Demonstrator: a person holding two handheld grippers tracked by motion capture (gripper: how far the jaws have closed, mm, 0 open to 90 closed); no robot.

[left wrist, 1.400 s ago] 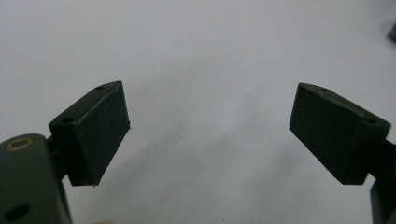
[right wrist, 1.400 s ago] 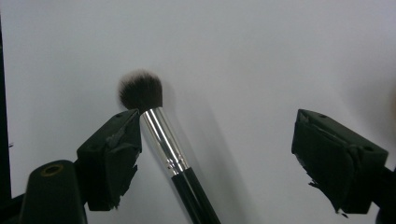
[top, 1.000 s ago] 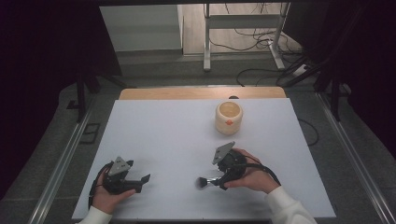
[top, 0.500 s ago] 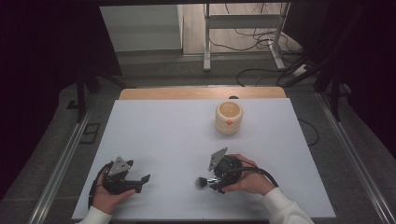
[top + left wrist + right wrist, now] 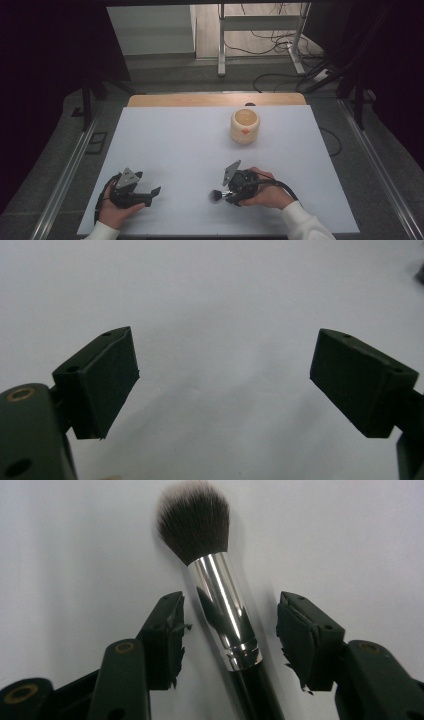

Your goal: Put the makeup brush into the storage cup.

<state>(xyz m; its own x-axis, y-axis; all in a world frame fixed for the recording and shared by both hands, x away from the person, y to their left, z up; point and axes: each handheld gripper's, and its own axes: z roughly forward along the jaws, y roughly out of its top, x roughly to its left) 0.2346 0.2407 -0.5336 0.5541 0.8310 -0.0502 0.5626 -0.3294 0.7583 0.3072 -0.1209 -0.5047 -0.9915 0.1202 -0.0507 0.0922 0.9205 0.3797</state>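
Since the picture of a second ago, we note that the right tongs point(image 5: 226, 192) have slid a little nearer the person and to the left along the white worktop point(image 5: 180, 145), while the left tongs point(image 5: 150, 195) lie where they were.

In the right gripper view, the right tongs point(image 5: 227, 640) stand apart, one jaw on either side of the make-up brush with black handle, chrome ferrule and dark, pale-tipped bristle head point(image 5: 220, 595). Neither jaw touches the ferrule; there is a clear gap on both sides. The brush lies flat on the worktop, bristles pointing away from the hand, handle running back between the jaws. We judge this straddling posture to be a line-up for a grasp on the rigid metal ferrule rather than on the soft bristles, which would give no firm hold.

In the high view the brush point(image 5: 218, 195) sits at the near edge of the worktop, just left of the right hand point(image 5: 265, 192).

The left tongs point(image 5: 225, 385) are wide apart over bare worktop, holding nothing. We judge them parked aside.

A cream, round, open-topped pot with an orange mark on its wall point(image 5: 245, 126) stands upright well apart from the brush, farther back on the worktop. We judge it the likely receptacle for the brush, though that cannot be confirmed.
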